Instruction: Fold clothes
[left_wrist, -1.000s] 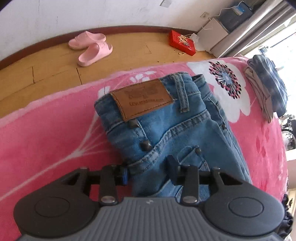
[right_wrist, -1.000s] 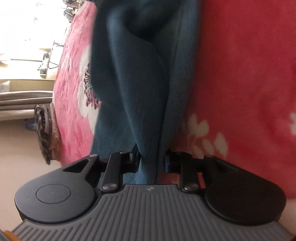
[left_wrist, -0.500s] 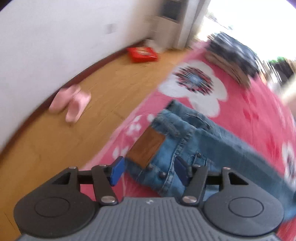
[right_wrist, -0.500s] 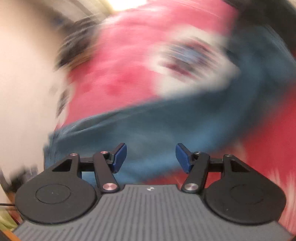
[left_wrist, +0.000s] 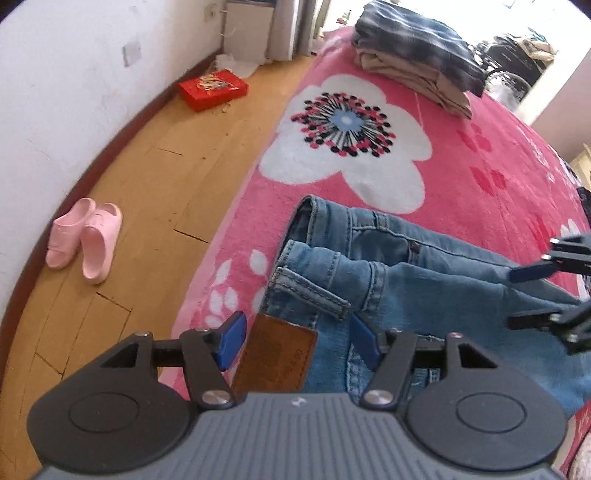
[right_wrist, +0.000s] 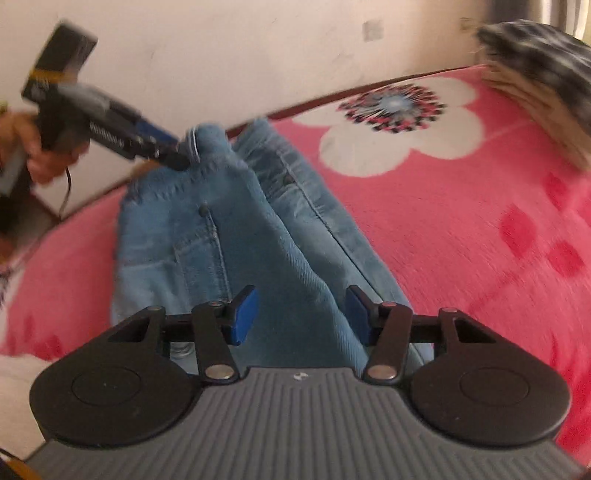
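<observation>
A: Which step is in hand?

B: The jeans (left_wrist: 399, 266) are laid on the pink blanket (left_wrist: 480, 155), folded lengthwise, waist end near the bed's edge by the wooden floor (left_wrist: 147, 177). A fold along the length seems to be done; a crosswise fold is judged to be next.

A: How are the grippers placed?

B: The left gripper (left_wrist: 297, 341) is held over the waistband, with the leather patch (left_wrist: 275, 362) between its blue pads (left_wrist: 232, 339). The jaws are seen apart, having just been opening, and the denim is not pressed by them. In the right wrist view the left gripper (right_wrist: 173, 153) appears at the waistband corner; whether the cloth is touched there cannot be settled, the picture being blurred.

A: And the right?

B: The right gripper (right_wrist: 301, 314) is held over the leg part of the jeans (right_wrist: 258, 240). Its fingers are parted with denim lying below and between them, and no clamping is shown; the jaws have just been closing a little.

A: What is called for next?

B: Probably both grippers must be lowered and closed on the doubled cloth, all layers being caught, so that one end can be carried over the other. The folded pile (left_wrist: 417, 62) at the far end is best left undisturbed.
</observation>
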